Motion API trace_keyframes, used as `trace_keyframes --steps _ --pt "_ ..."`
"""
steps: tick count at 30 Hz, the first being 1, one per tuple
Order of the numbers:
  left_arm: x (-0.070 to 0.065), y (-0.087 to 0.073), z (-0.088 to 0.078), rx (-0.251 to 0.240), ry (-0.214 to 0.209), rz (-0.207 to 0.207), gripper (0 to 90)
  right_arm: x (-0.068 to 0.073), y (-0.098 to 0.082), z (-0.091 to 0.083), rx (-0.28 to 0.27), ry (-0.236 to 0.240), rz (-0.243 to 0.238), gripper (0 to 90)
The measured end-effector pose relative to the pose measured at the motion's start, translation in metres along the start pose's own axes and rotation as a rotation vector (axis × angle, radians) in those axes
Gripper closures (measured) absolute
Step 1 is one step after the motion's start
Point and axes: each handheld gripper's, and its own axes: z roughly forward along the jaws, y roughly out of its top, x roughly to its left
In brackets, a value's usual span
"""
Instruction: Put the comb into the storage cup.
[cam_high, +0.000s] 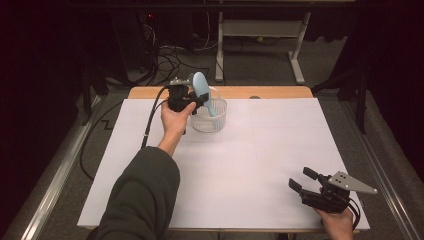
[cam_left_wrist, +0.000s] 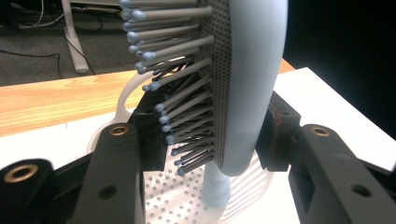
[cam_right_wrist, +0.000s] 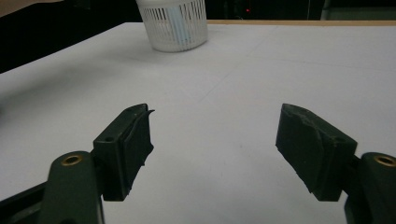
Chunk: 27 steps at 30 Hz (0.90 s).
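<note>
L gripper (cam_high: 196, 100) is clamping the brush (cam_high: 201, 86) by its head, handle pointing down into the basket (cam_high: 209, 120) near the table's (cam_high: 250, 165) far edge — prob. to stand it upright. R gripper (cam_high: 306, 186) is idling wide open, empty, at the near right corner.

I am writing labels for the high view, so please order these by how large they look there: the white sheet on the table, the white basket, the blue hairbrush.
1. white sheet, by far the largest.
2. white basket.
3. blue hairbrush, held by the left gripper; its handle sits in the basket, so its full size is unsure.
</note>
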Motion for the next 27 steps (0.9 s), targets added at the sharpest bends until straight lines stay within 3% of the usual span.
trace_keyframes --steps 13,27 --pt "0.0009 -0.0022 0.0022 0.011 0.005 0.014 51.9 -0.0001 0.0 0.0002 0.001 0.002 0.002 27.3" --pt "0.004 -0.0035 -0.0002 0.011 0.024 0.075 45.6 0.0 0.0 0.0002 0.001 0.002 0.001 27.3"
